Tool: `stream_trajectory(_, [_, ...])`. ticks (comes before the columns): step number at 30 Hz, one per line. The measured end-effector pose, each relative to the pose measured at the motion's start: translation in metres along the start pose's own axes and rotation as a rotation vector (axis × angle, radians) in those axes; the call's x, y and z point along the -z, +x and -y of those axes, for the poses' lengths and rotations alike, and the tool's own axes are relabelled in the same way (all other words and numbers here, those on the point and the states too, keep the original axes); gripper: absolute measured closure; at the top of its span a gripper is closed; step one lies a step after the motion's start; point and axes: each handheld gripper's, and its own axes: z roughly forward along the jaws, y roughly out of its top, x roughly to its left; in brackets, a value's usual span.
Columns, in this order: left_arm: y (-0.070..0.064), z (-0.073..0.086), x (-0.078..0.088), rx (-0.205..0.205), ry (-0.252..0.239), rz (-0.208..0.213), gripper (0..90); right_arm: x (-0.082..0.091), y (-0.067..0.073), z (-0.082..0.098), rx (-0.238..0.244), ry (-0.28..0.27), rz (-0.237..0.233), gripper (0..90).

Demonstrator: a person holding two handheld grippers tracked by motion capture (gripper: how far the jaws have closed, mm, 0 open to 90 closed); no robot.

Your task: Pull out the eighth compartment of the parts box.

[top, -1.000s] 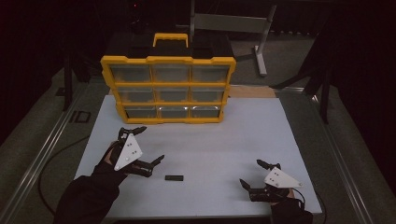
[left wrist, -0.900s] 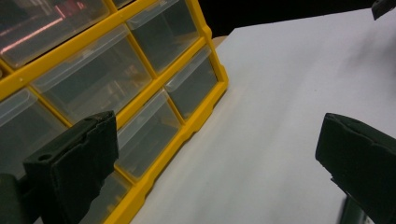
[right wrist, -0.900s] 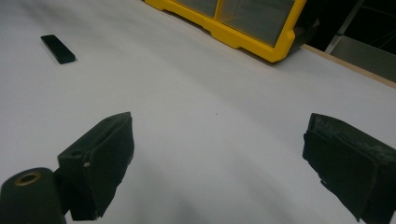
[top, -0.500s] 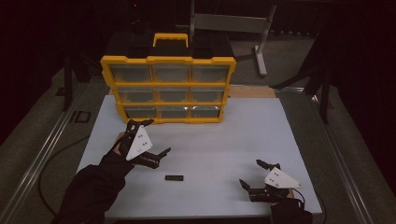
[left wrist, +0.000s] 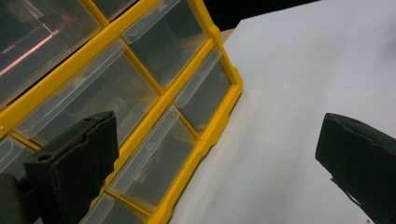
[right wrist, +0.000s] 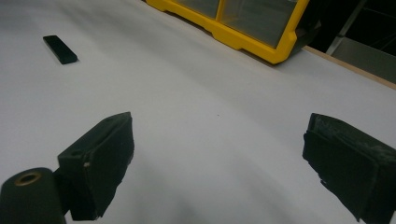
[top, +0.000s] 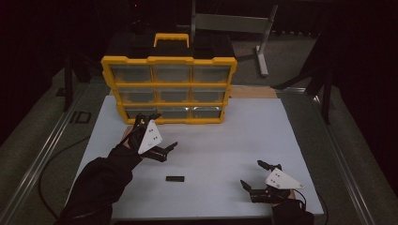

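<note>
The left gripper [top: 156, 132] hovers with jaws spread wide just in front of the bottom-left drawer [top: 141, 113] of the yellow drawer cabinet [top: 166, 60], which stands at the tabletop's [top: 263, 131] far edge. The right gripper [top: 259, 174], also open and holding nothing, sits near the near right corner. A small black block [top: 174, 178] lies between them, toward the near edge.

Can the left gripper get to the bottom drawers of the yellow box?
Probably yes. The left gripper hovers open just in front of the yellow box, facing its bottom drawers, and nothing lies between them.
</note>
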Motion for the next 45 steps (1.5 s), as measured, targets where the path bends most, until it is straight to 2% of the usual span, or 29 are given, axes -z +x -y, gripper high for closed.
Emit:
stream_trajectory(3, [0.001,-0.001,-0.004,-0.005,0.001,0.003,0.0,0.000,0.000,0.000,-0.001,0.000,0.000,8.9])
stream_trajectory(15, [-0.001,-0.003,-0.030,-0.088,0.037,-0.010,0.0,-0.001,0.000,0.001,0.003,0.002,-0.010,8.9])
stream_trajectory(18, [-0.002,-0.001,-0.037,-0.131,0.039,-0.014,0.0,-0.001,0.000,0.001,0.003,0.001,-0.013,8.9])
stream_trajectory(19, [-0.002,-0.001,-0.037,-0.131,0.039,-0.014,0.0,-0.001,0.000,0.001,0.003,0.001,-0.013,8.9])
stream_trajectory(20, [-0.002,0.000,-0.041,-0.157,0.042,-0.034,0.0,-0.001,0.000,0.001,0.003,0.000,-0.014,8.9])
stream_trajectory(22, [-0.003,0.000,-0.045,-0.181,0.039,-0.036,0.0,-0.001,0.000,0.001,0.002,0.002,-0.017,8.9])
stream_trajectory(25, [-0.004,0.000,-0.051,-0.215,0.060,-0.032,0.0,-0.001,0.000,0.001,-0.001,0.006,-0.018,8.9])
stream_trajectory(27, [-0.005,0.000,-0.055,-0.252,0.076,-0.041,0.0,-0.001,0.000,0.001,-0.001,0.004,-0.020,8.9])
stream_trajectory(28, [-0.005,0.000,-0.055,-0.252,0.076,-0.041,0.0,-0.001,0.000,0.001,0.000,0.003,-0.021,8.9])
stream_trajectory(31, [-0.007,-0.003,-0.063,-0.293,0.094,-0.063,0.0,-0.001,0.000,0.000,0.000,0.003,-0.023,8.9])
stream_trajectory(34, [-0.007,-0.003,-0.065,-0.300,0.101,-0.067,0.0,-0.001,0.000,0.001,0.000,0.002,-0.024,8.9])
stream_trajectory(36, [-0.008,-0.003,-0.074,-0.321,0.147,-0.063,0.0,-0.002,0.000,0.001,-0.002,0.005,-0.026,8.9])
stream_trajectory(38, [-0.011,-0.002,-0.080,-0.368,0.196,-0.073,0.0,-0.002,0.000,0.000,-0.002,0.002,-0.025,8.9])
stream_trajectory(39, [-0.013,-0.001,-0.083,-0.399,0.220,-0.095,0.0,-0.001,0.000,0.000,-0.001,0.002,-0.025,8.9])
stream_trajectory(40, [-0.015,0.000,-0.086,-0.404,0.240,-0.117,0.0,-0.001,0.000,0.000,-0.001,0.002,-0.024,8.9])
stream_trajectory(42, [-0.016,0.002,-0.091,-0.409,0.273,-0.108,0.0,-0.001,0.000,0.001,-0.003,0.003,-0.025,8.9])
stream_trajectory(45, [-0.018,0.003,-0.098,-0.422,0.288,-0.113,0.0,-0.001,0.000,0.001,-0.005,0.004,-0.025,8.9])
